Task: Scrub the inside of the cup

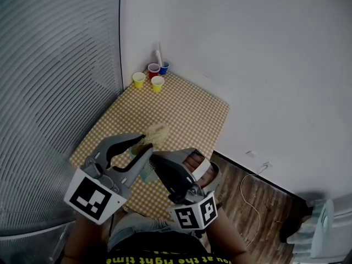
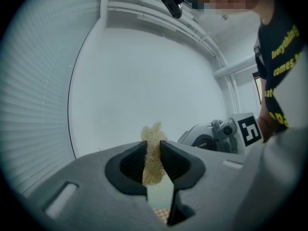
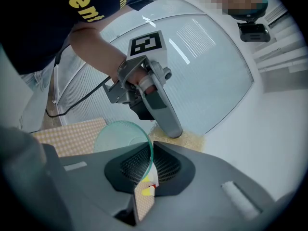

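Now my right gripper (image 3: pixel 150 153), jaws nearly closed, pinches the cup (image 3: pixel 120 134) by its wall. My left gripper (image 2: pixel 153 146), jaws clamped on the scrub pad (image 2: pixel 153 131), holds it just beside the cup, not yet inside.

Yellowish sponge (image 1: pixel 158 133) over checkered table (image 1: pixel 192 114)

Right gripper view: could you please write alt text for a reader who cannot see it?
The right tongs are shut on the wall of a clear green cup. Facing them, the left tongs hold a pale yellow scrubber just beyond the cup; a checked tablecloth shows at the left.
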`<move>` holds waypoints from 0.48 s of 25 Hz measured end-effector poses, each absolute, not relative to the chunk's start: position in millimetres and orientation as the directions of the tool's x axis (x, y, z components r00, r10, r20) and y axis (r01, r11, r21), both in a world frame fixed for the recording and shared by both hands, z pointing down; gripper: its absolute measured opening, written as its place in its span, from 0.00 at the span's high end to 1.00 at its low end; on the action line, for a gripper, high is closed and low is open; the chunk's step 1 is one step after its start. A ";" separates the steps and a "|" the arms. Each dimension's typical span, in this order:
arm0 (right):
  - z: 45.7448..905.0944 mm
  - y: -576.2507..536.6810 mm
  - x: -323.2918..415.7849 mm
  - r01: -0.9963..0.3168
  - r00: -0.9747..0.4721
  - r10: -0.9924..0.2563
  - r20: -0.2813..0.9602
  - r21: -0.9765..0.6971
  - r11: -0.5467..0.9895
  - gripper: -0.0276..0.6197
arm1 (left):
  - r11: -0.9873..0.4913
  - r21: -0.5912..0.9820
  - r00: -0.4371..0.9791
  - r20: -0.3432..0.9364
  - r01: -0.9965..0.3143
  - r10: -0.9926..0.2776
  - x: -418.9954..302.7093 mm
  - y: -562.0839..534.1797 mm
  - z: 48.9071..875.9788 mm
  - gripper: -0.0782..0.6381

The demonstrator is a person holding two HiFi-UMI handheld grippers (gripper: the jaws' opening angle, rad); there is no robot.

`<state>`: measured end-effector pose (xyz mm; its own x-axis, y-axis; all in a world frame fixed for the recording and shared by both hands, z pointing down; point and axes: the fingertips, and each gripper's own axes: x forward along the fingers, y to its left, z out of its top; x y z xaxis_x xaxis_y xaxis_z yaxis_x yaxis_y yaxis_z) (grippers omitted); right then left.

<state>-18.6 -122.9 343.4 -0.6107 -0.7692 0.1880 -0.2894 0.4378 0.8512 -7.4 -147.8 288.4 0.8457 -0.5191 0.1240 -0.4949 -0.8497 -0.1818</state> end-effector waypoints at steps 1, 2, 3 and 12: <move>343.7 -122.4 -19.4 -0.289 -0.612 -0.768 0.188 0.851 0.439 0.92 | -0.849 -0.188 0.845 0.126 -0.494 -0.520 -6.5 -147.7 288.7 0.77; 344.2 -121.9 -20.0 -0.289 -0.614 -0.766 0.189 0.850 0.441 0.92 | -0.845 -0.194 0.841 0.130 -0.499 -0.526 -6.4 -149.3 290.5 0.77; 344.8 -121.3 -20.3 -0.290 -0.616 -0.764 0.191 0.847 0.445 0.92 | -0.839 -0.196 0.834 0.133 -0.507 -0.535 -6.8 -152.2 293.1 0.77; 346.0 -120.2 -19.7 -0.311 -0.630 -0.753 0.192 0.825 0.471 0.92 | -0.788 -0.146 0.779 0.126 -0.598 -0.615 -22.9 -182.2 313.2 0.77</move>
